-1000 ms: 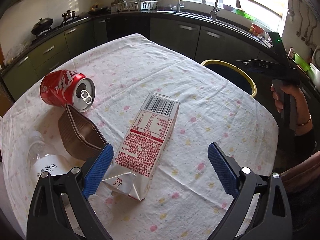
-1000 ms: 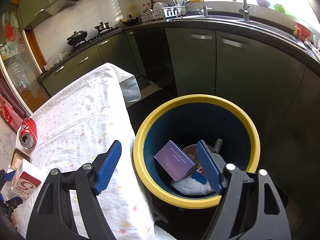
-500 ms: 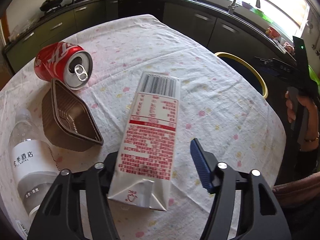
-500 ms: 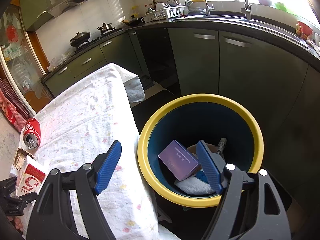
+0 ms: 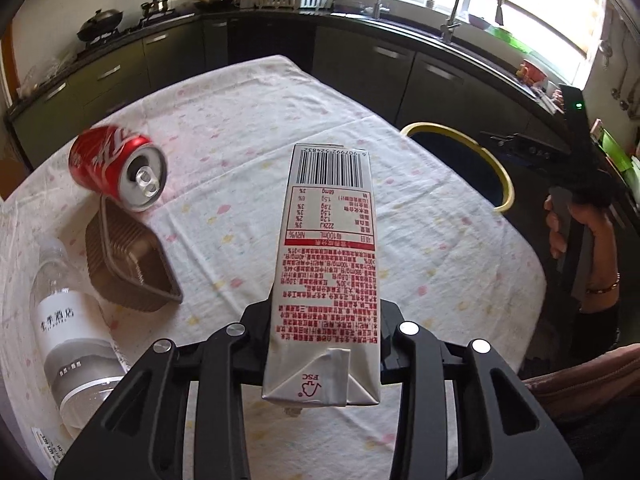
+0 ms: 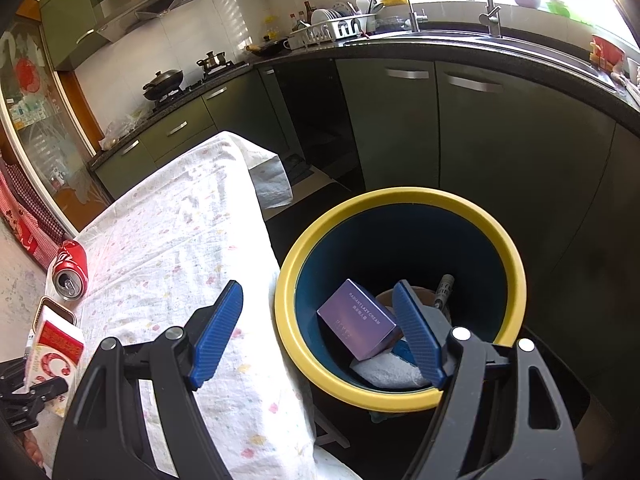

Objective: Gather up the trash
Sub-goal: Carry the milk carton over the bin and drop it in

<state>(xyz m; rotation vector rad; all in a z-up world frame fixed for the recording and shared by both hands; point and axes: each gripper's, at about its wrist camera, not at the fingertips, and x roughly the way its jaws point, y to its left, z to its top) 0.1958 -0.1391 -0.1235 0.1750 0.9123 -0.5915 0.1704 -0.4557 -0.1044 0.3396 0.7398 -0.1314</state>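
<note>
A red-and-white drink carton [image 5: 328, 216] sits lengthwise between the jaws of my left gripper [image 5: 324, 312]. The jaws are closing, they press on its sides, and its far end tilts up off the tablecloth. The same carton [image 6: 52, 344] shows at the lower left of the right wrist view. A red soda can [image 5: 116, 168] lies on its side, with a brown plastic tray [image 5: 128, 260] and a clear bottle [image 5: 68, 328] beside it. My right gripper [image 6: 316, 288] stands open with nothing in it, above the rim of the yellow-rimmed blue bin [image 6: 400, 200].
The bin [image 5: 500, 168] stands on the floor off the table's right edge and holds a purple box [image 6: 360, 320] and other rubbish. A hand [image 5: 576, 240] holds the right gripper beside it. Dark cabinets and a counter with a sink [image 5: 472, 12] ring the table.
The left jaws have closed from wide apart onto the carton, and the carton has swung straight between them with its far end raised. The right gripper has stayed over the bin.
</note>
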